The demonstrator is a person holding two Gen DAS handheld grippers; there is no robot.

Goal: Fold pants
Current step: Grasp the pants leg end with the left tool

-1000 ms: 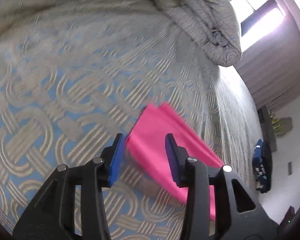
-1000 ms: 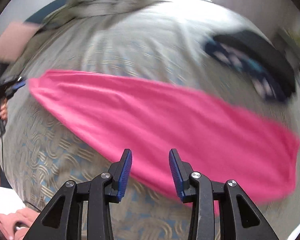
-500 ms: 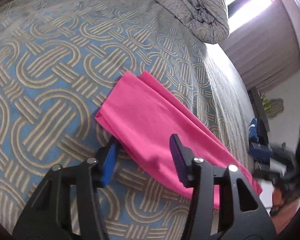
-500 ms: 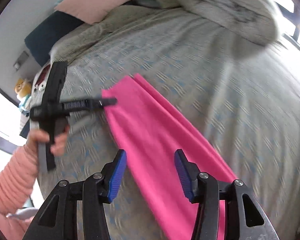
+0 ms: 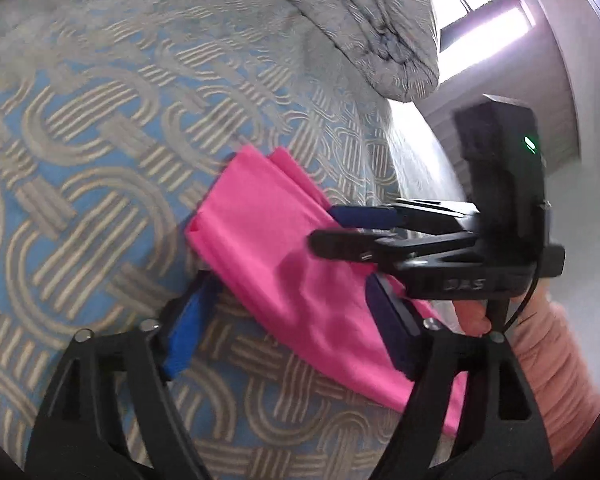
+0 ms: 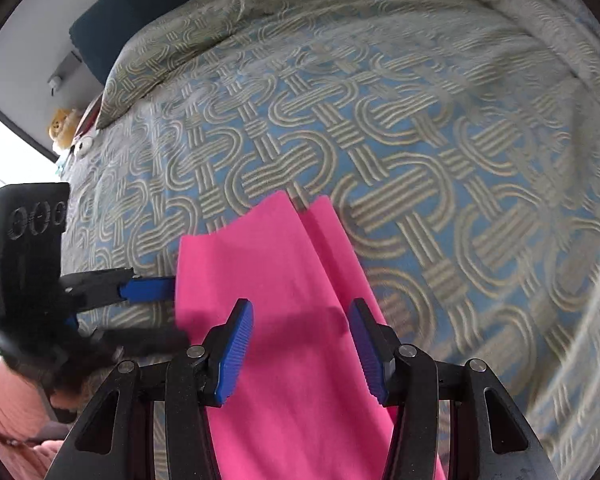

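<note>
We see the pink pants (image 5: 284, 276) lying as a long folded strip on the patterned bedspread (image 5: 100, 160), with two leg ends side by side at the far end and a narrow slit between them. From the left wrist camera, our left gripper (image 5: 296, 332) straddles the strip near that end: one blue pad sits off the cloth's edge over the bedspread, the other over the pink fabric. Its jaws are opening, the cloth is between them, and the pads do not press on it. In the right wrist view the same tool (image 6: 148, 300) comes in from the left, its upper blue finger reaching to the cloth's edge.

Our right gripper (image 6: 300, 344) hangs over the strip, a little farther back from the leg ends, jaws spread apart with the pink fabric beneath the gap; neither pad pinches it. In the left view it (image 5: 340, 232) crosses in from the right, fingers over the far side of the cloth, blurred, with a green light on its body. A hand (image 5: 472, 316) in a peach sleeve (image 5: 556, 356) holds it.

A rumpled duvet (image 5: 372, 24) is heaped beyond the pants, below a bright window (image 5: 476, 12). In the right view a dark pillow (image 6: 128, 16) lies at the head of the bed and a small yellow toy (image 6: 62, 128) sits off its edge.
</note>
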